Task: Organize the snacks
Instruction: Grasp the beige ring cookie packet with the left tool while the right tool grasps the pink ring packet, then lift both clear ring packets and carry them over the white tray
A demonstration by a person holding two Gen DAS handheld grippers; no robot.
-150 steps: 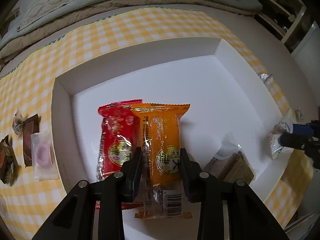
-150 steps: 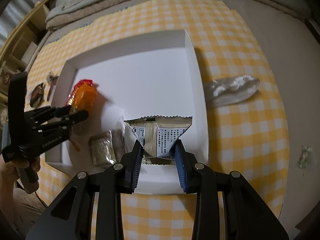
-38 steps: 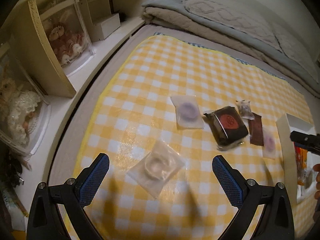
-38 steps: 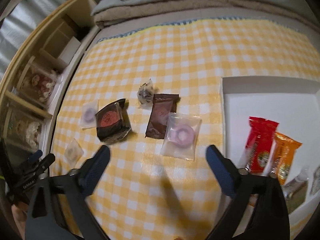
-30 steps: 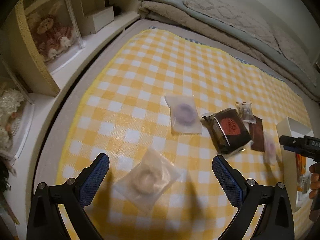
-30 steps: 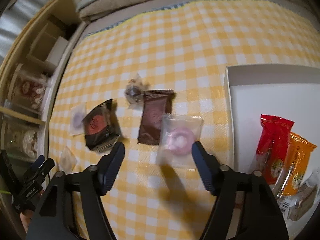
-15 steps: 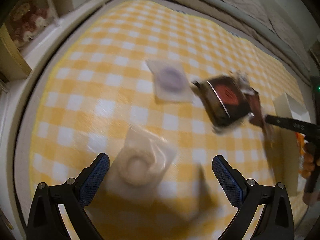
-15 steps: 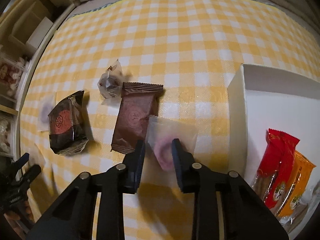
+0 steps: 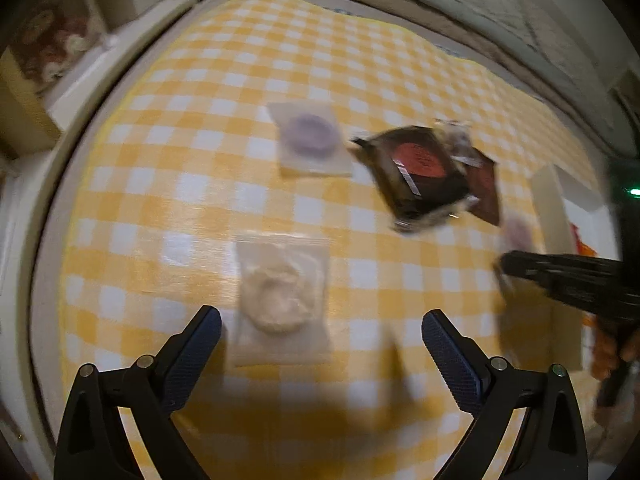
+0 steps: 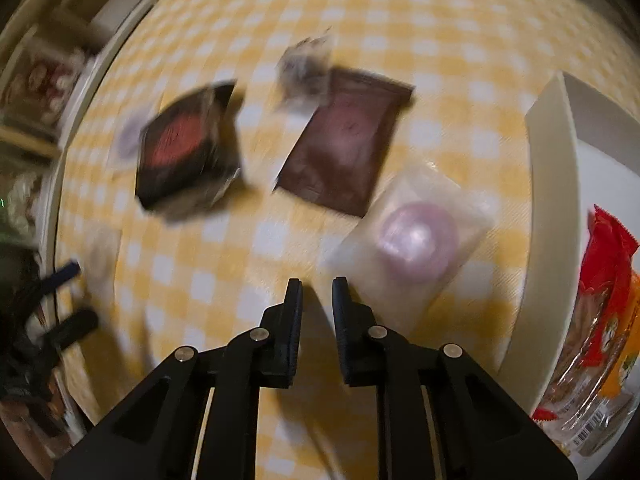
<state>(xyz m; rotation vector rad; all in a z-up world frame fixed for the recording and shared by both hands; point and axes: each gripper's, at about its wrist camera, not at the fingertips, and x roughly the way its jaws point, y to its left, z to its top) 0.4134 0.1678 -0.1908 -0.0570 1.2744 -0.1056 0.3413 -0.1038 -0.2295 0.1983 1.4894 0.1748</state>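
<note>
Left gripper [image 9: 320, 332]: held wide open over the checked cloth [image 9: 168, 184]; nothing is gripped.
White pastry packet [image 9: 280, 300]: seen clearly only in the left wrist view, lying just ahead of the open jaws, nearer the left one.
Purple pastry packet [image 9: 308, 140]: farther off, beside the black packet [image 9: 420, 172].
Right gripper [image 10: 316, 292]: jaws drawn nearly together, nothing between them.
Pink pastry packet [image 10: 416, 240]: on the cloth, just right of the right fingertip.
White tray [image 10: 552, 208]: red packet [image 10: 600, 288] seen inside only in the right wrist view.
</note>
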